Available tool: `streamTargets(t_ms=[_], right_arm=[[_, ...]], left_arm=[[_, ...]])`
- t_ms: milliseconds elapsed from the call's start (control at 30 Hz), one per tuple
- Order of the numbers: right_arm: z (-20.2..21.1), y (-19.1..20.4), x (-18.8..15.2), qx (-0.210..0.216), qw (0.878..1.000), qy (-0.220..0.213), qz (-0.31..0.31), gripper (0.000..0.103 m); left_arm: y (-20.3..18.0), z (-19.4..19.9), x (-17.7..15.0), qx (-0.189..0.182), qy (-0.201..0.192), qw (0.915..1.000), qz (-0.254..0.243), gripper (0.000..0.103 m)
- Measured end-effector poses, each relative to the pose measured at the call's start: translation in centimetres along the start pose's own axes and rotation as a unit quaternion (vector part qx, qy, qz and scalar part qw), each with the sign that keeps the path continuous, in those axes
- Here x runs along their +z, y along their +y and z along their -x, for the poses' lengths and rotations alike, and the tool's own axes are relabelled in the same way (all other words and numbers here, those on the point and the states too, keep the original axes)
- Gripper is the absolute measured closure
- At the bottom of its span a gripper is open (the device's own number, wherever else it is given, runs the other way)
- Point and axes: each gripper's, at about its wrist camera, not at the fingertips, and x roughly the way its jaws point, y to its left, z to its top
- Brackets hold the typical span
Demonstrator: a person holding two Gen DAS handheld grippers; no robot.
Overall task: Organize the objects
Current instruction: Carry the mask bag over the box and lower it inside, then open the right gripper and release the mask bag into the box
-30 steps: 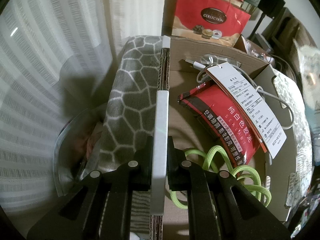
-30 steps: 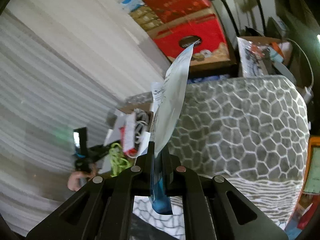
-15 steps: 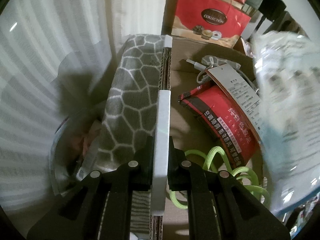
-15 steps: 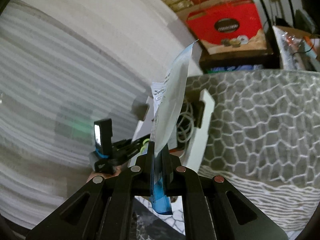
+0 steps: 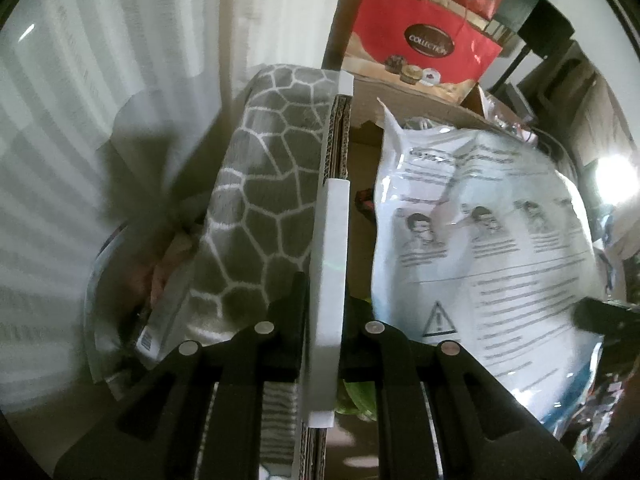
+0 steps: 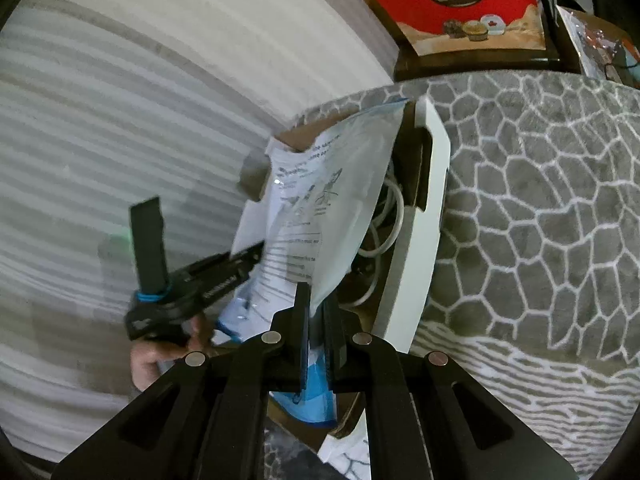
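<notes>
My left gripper [image 5: 326, 300] is shut on the white-edged flap [image 5: 330, 264] of a cardboard box [image 5: 400, 96], holding it upright. It also shows in the right wrist view [image 6: 224, 276]. My right gripper [image 6: 318, 300] is shut on a white and blue plastic packet with printed instructions [image 6: 328, 216] and holds it over the open box. In the left wrist view the packet [image 5: 480, 240] fills the box opening and hides most of the contents. A white cable [image 6: 384, 220] lies inside the box.
The box sits on a grey blanket with a white cell pattern [image 6: 540, 220]. A white striped curtain [image 5: 100, 120] hangs to the left. A red gift bag [image 5: 424, 44] stands behind the box. A green cord [image 5: 356, 396] shows low in the box.
My right gripper has carried the packet over to the box and down over its opening. In the left wrist view the packet now covers the red pouch and tag. The left gripper has not moved.
</notes>
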Motion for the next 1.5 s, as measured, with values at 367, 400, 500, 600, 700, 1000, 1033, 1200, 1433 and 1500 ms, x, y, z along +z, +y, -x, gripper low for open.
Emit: streamTargets(t_ms=[367, 400, 500, 600, 700, 1000, 1033, 1200, 1433, 1500], right_arm=[[-2.5, 0.8, -1.2, -0.067, 0.997, 0.011, 0.033, 0.096], [-2.7, 1.0, -1.2, -0.073, 0.996, 0.012, 0.039, 0.095], [-3.1, 1.4, -0.8, -0.097, 0.993, 0.021, 0.057, 0.090], [-2.6, 2.2, -0.9, -0.106, 0.992, 0.029, 0.067, 0.076], [-1.3, 2.8, -0.9, -0.116, 0.990, 0.023, 0.081, 0.064], [1.2, 2.5, -0.7, -0.124, 0.989, -0.006, 0.079, 0.064], [0.9, 2.5, -0.7, -0.124, 0.989, -0.004, 0.080, 0.076], [-1.2, 2.7, -1.2, -0.143, 0.985, 0.012, 0.097, 0.089], [-3.1, 3.2, -1.8, -0.170, 0.977, 0.025, 0.123, 0.091], [-3.3, 3.3, -1.7, -0.174, 0.976, 0.027, 0.125, 0.091]], left_arm=[[-0.3, 0.0, -0.1, 0.012, 0.000, 0.9999, -0.008, 0.091], [-0.4, 0.1, -0.1, 0.015, 0.000, 0.9998, -0.010, 0.091], [-0.5, 0.1, -0.2, 0.017, 0.001, 0.9998, -0.009, 0.091], [-0.6, 0.1, -0.2, 0.019, 0.003, 0.9998, -0.010, 0.092], [-0.6, 0.0, -0.1, 0.017, 0.004, 0.9998, -0.009, 0.092], [-0.6, 0.0, 0.0, 0.015, 0.005, 0.9999, -0.006, 0.092], [-0.6, 0.0, -0.1, 0.014, 0.005, 0.9999, -0.005, 0.092], [-0.5, 0.1, 0.0, 0.009, 0.005, 0.9999, 0.000, 0.092], [-0.7, 0.2, 0.0, 0.019, 0.005, 0.9998, -0.007, 0.092], [-0.7, 0.2, 0.1, 0.019, 0.005, 0.9998, -0.006, 0.092]])
